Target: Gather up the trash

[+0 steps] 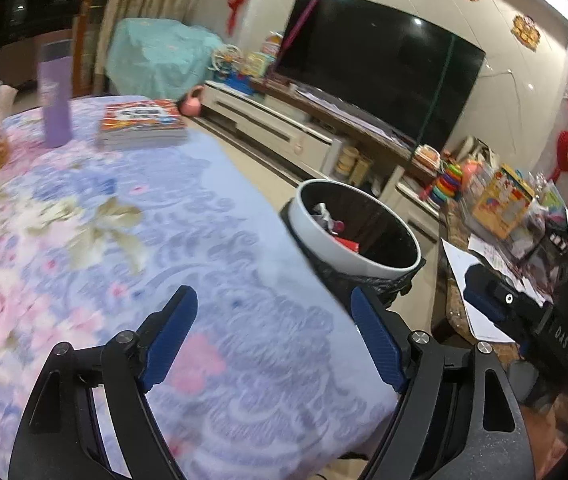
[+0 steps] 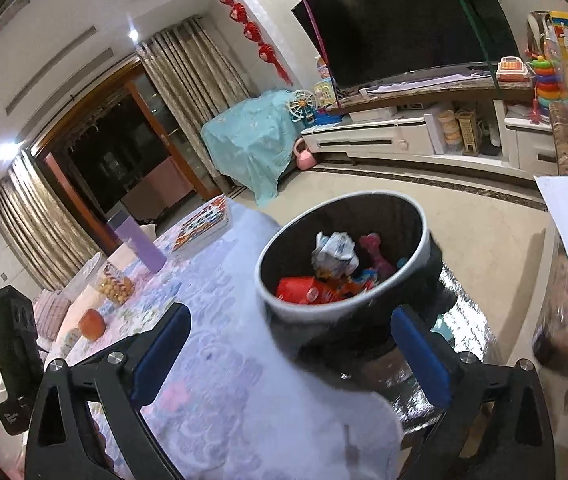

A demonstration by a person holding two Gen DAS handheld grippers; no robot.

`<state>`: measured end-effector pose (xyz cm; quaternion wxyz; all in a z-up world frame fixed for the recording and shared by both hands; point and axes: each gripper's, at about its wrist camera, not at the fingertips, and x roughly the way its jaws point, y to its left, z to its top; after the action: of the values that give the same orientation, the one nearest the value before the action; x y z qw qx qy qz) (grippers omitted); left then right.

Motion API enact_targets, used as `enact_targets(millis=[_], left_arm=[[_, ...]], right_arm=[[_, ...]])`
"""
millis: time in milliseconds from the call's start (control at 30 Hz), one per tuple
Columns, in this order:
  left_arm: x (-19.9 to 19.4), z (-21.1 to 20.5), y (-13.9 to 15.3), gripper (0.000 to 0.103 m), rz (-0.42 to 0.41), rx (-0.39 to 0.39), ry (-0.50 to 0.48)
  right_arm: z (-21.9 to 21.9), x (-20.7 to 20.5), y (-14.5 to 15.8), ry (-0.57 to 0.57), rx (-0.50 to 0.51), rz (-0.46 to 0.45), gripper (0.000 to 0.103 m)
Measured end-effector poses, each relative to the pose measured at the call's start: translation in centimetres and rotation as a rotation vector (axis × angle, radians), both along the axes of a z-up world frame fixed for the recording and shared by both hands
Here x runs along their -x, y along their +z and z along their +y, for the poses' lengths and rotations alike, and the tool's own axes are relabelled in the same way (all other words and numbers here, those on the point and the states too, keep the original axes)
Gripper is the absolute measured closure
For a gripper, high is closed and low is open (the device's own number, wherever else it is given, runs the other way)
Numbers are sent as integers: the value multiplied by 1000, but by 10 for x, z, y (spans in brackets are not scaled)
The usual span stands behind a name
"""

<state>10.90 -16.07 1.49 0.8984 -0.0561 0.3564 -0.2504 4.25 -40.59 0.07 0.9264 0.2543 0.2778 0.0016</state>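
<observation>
From the left wrist we see our left gripper (image 1: 274,336) over the flowered tablecloth (image 1: 132,232), its blue fingers (image 1: 172,332) spread apart with nothing between them. Only this view catches our right gripper (image 1: 523,312) at the right edge, dark and partly cut off, so here we cannot tell how its jaws stand. The trash bin (image 1: 367,258), lined with a black bag, stands just off the table's edge; its contents show only as a few red and white scraps against the far wall. From the right wrist, our right gripper (image 2: 291,356) hangs with fingers wide apart and empty, and we look straight into the trash bin (image 2: 284,300): a crumpled white wrapper (image 2: 333,254), a red packet (image 2: 303,290) and a pink piece (image 2: 375,252) lie inside. A jar of snacks (image 2: 118,284) is blurred on the table.
</observation>
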Motion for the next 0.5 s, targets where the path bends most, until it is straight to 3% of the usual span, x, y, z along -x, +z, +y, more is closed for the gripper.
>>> enact_targets(millis=[200,367,500], left_arm=[[32,19,8,19,-90,-20,39],[51,34,25,0,-194,-10,116],[65,42,32,0,-303,-19,181]], right_arm=[[30,23,5,11,61,-28,0],[45,39,25,-7,149,-75,0],[55,54,50,-55,247,-157,0]])
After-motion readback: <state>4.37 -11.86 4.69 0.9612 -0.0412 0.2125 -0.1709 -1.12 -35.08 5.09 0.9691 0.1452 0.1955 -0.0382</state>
